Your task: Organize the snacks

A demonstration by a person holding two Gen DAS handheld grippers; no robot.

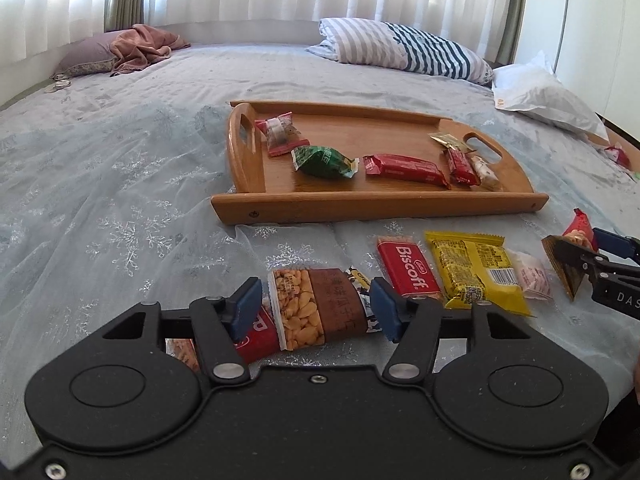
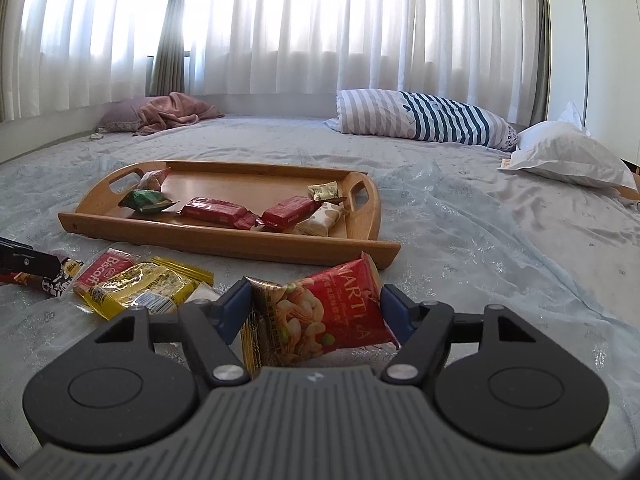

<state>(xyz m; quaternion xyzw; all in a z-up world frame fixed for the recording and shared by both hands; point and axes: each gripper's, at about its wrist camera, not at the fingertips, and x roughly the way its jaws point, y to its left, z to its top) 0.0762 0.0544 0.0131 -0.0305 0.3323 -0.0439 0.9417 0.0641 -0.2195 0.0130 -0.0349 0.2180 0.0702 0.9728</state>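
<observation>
On the bed, a brown-banded peanut packet (image 1: pixel 316 308) is clamped by the left hand-held gripper (image 1: pixel 316 308); a red nut packet (image 2: pixel 328 312) is clamped by the right hand-held gripper (image 2: pixel 316 312), near the wooden tray (image 2: pixel 224 240).

Both handheld rigs are matte black plastic. The left gripper (image 1: pixel 316 312) and right gripper (image 2: pixel 316 310) each have 2 blue fingertip pads (image 1: pixel 247 307), silver pivot screws, 2 round raised discs; the right one's got a grey ribbed centre panel.
</observation>
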